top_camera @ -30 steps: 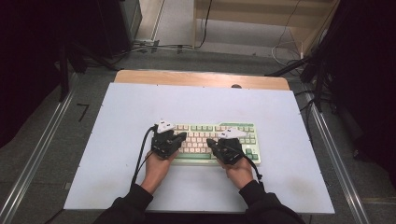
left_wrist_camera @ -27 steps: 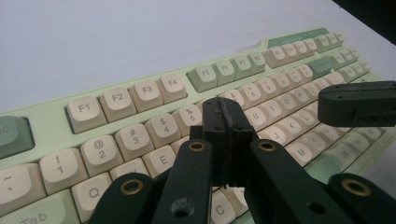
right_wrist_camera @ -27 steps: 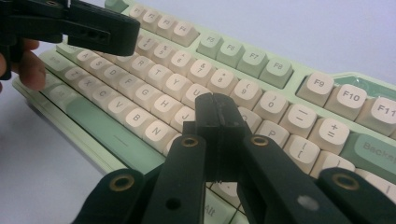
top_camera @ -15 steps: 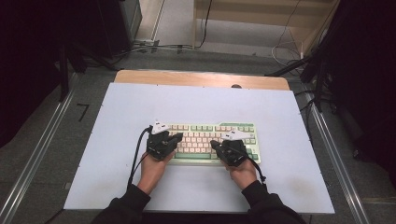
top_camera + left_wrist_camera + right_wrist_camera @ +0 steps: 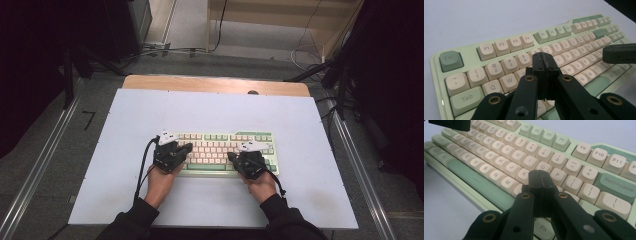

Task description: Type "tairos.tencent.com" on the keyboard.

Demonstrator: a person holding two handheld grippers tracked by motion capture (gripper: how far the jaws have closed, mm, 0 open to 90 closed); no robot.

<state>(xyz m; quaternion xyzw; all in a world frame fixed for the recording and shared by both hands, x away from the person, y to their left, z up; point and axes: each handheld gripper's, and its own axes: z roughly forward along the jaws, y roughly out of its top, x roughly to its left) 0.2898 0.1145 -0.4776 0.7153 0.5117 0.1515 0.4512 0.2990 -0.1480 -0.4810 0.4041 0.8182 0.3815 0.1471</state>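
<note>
A pale green keyboard [image 5: 220, 142] with cream keys lies flat on the white table top [image 5: 210, 107], nearer the front edge. My left gripper [image 5: 188, 147] hovers over its left end, pointing right. Seen along the left gripper [image 5: 545, 58], the jaws are pressed together with nothing between them, just above the letter keys below 3 and 4 on the keyboard [image 5: 499, 45]. My right gripper [image 5: 231, 156] is over the keyboard's right half, pointing left. In its own view the right gripper [image 5: 539, 176] is shut and empty, above the keys near K and P on the keyboard [image 5: 499, 152].
A wooden strip [image 5: 215, 84] runs along the table's far edge. Metal rails [image 5: 360, 165] flank the table on both sides, with cables on the floor [image 5: 175, 50] behind. The other gripper's black tip shows at the right [image 5: 621, 53] and top left [image 5: 449, 123] of the gripper views.
Both hands have drifted slightly apart: the left gripper a little to the left, the right a little to the right and nearer. The keyboard has stayed in place.
</note>
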